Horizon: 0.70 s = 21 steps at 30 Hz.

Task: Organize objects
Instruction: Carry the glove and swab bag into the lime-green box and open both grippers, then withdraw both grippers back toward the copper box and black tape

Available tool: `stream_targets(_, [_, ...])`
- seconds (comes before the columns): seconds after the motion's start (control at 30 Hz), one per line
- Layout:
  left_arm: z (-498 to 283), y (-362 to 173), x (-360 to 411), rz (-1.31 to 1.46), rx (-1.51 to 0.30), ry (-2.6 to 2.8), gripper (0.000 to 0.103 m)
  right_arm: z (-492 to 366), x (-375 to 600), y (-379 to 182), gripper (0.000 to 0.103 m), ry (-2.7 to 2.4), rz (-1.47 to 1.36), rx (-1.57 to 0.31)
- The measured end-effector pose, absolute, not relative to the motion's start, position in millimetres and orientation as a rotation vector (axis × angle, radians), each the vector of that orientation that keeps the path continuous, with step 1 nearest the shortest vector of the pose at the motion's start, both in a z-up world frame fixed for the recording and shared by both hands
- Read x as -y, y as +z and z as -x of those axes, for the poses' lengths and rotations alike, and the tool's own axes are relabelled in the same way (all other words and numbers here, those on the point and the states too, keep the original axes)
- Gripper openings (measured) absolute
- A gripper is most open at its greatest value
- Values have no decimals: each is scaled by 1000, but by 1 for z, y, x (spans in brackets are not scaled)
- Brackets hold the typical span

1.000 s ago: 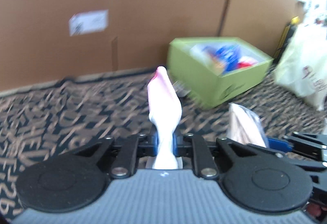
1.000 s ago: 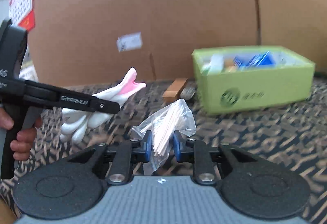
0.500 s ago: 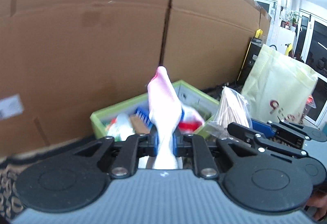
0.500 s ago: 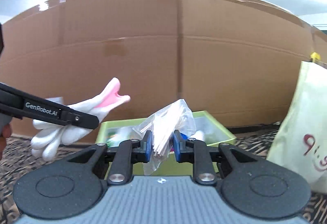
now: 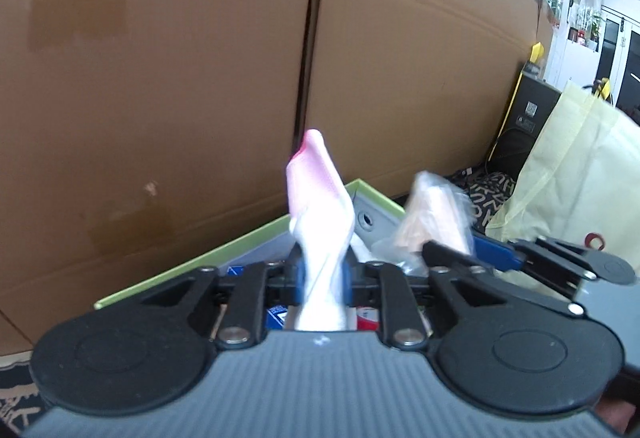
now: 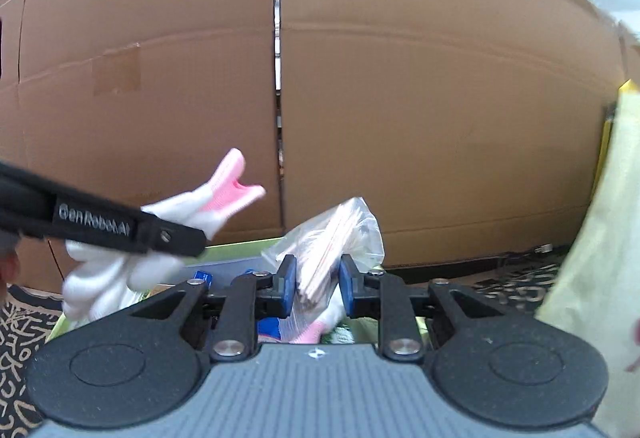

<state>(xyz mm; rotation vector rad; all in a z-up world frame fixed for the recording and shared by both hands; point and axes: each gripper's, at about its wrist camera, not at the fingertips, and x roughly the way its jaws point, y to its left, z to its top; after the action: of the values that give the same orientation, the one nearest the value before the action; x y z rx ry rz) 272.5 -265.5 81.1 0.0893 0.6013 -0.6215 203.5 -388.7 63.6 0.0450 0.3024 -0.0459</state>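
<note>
My left gripper [image 5: 322, 282] is shut on a white glove with a pink cuff [image 5: 318, 214] and holds it up over the green box [image 5: 224, 252]. My right gripper [image 6: 318, 286] is shut on a clear bag of wooden sticks [image 6: 340, 234], also over the green box [image 6: 236, 248]. The bag of sticks [image 5: 438, 210] and the right gripper [image 5: 472, 252] show at the right of the left wrist view. The glove [image 6: 160, 238] and the left gripper [image 6: 176, 236] show at the left of the right wrist view. Several small items lie in the box, mostly hidden.
A tall cardboard wall [image 5: 200, 78] stands right behind the box; it also fills the right wrist view [image 6: 400, 98]. A pale yellow bag [image 5: 572, 174] stands at the right. The surface is a dark patterned cloth [image 6: 16, 326].
Both grippers have moved forward with their loads, from in front of the green box to over it. The box now lies low under the fingers. Neither grip has changed.
</note>
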Motion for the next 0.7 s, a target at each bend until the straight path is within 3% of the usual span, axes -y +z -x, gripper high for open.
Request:
stream_targets(0.03, [-275,75,266,-92,-611,-618,60,-212,390,58,55,-27,-38,-339])
stream_targets(0.07, [-275,70,264,-89,-609,-593,73,-220,391,53,69,-34,-28,-377])
stream_targets(0.1, [-273,65,261,-87,-592,-567,86,-222,391,48,69,-66,-10,-392])
stream_targets(0.17, [-267,58,253,-98,-557,-561,88,-214,392,42,70,-106,26,-360])
stream_targets(0.27, [-265,53,250,-108,-564,-548,93,-197,394,42,79,-106,0,-299])
stream_targets(0.43, [-247,54,236,-77,-563,-538,103,-174,385,54,80,-100,-26,-283])
stream_targets(0.7, [-197,74,191,-72,-633,-410,103,-104,354,77,91,-55,-31,-179])
